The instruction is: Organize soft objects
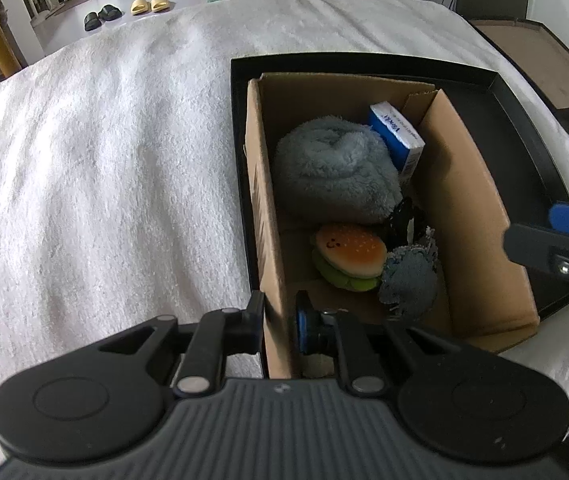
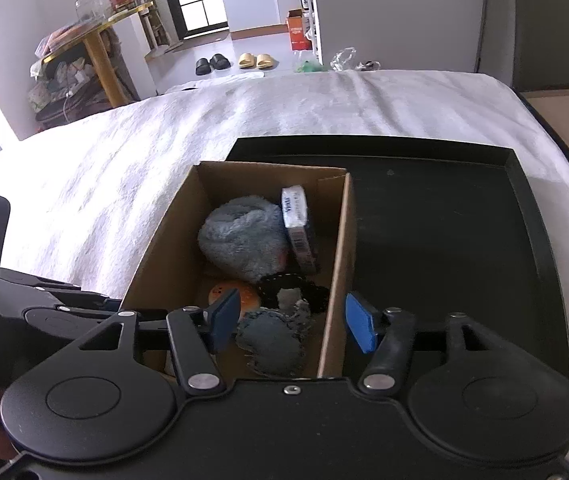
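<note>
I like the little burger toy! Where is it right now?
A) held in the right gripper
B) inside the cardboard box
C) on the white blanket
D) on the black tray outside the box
B: the burger toy lies on the floor of the cardboard box, next to the fluffy grey bundle, with no gripper fingers touching it.

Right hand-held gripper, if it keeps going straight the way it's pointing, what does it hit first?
Probably the cardboard box's right wall: the open right hand-held gripper straddles it, one finger inside above the blue-grey plush, one outside over the black tray. Depth is uncertain.
</note>
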Demonstrator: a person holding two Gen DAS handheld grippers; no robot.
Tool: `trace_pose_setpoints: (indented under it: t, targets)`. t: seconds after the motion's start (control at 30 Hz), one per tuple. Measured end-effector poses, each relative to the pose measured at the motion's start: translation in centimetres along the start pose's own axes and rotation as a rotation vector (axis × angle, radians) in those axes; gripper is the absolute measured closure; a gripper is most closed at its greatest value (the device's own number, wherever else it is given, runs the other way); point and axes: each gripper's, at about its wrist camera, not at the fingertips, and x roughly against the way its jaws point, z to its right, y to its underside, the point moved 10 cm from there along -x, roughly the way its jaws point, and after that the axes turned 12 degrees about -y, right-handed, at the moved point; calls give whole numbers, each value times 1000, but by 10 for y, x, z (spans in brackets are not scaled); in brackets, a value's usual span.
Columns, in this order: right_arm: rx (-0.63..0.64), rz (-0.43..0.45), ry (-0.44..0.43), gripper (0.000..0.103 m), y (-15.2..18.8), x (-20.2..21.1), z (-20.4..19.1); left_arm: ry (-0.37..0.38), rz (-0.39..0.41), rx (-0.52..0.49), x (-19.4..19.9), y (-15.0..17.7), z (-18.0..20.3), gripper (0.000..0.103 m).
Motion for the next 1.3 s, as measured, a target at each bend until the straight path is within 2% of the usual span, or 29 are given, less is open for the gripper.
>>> trace_pose_setpoints:
  t: [0.13, 0.23, 0.3, 0.4, 0.6, 0.73, 0.87, 1.0, 1.3]
  targets:
    - [-1, 6, 0, 38, 0, 12, 7, -12, -1, -19, 10, -5, 3, 83]
    - [-15, 19, 0, 34, -2, 23, 16, -13, 2, -21, 23, -8, 3, 72]
    - [-28, 28, -5, 32, -4, 31, 22, -17, 12, -15, 30, -11, 3, 61]
    - [-39, 43, -11, 26, -7, 44, 31, -9, 23, -1, 44, -14, 0, 51]
    - [-76, 88, -22, 20, -10, 73, 46, -23, 79, 26, 77, -21, -4, 35]
    - [-93, 102, -33, 12, -10, 86, 50, 17, 86, 28, 97, -21, -2, 30]
    - [-95, 112, -45, 0, -10, 100, 51, 42, 101, 44, 118, -21, -1, 21]
    - [-116, 131, -49, 0, -11, 114, 55, 55, 119, 54, 137, -19, 0, 15]
    - [-119, 189, -31, 0, -9, 154, 61, 61, 195, 81, 180, -16, -4, 14]
